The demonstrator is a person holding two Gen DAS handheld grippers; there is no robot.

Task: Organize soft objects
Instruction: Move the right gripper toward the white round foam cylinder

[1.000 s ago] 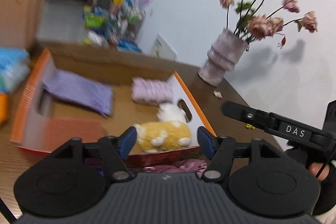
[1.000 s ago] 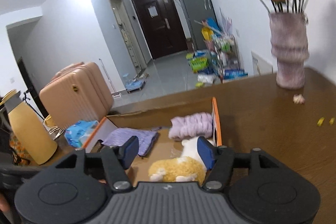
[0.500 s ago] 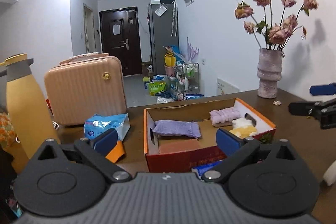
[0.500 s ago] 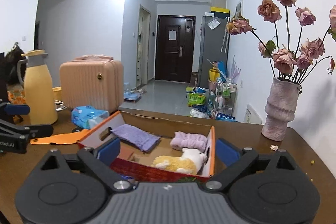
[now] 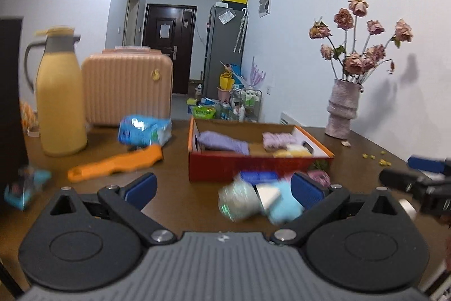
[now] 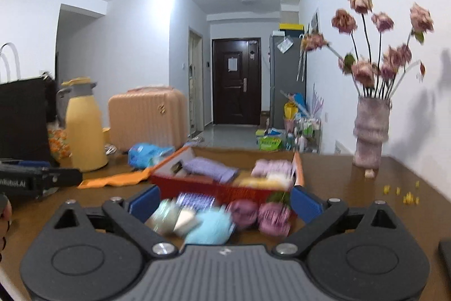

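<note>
Table (image 5: 197, 205) is carrying a sorting box (image 6: 214, 188); both grippers (image 5: 222, 186) (image 6: 225, 200) are hanging wide, empty; loose toys (image 6: 208, 224) are waiting at six o'clock.

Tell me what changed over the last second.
Both grippers pulled back from the box and opened wide: left gripper, right gripper. The yellow plush that sat between their fingers now lies in the box, released. The purple cloth and vase stayed put.

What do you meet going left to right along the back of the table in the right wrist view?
Yellow jug → peach suitcase → blue packet → red box → vase of dried roses.
</note>
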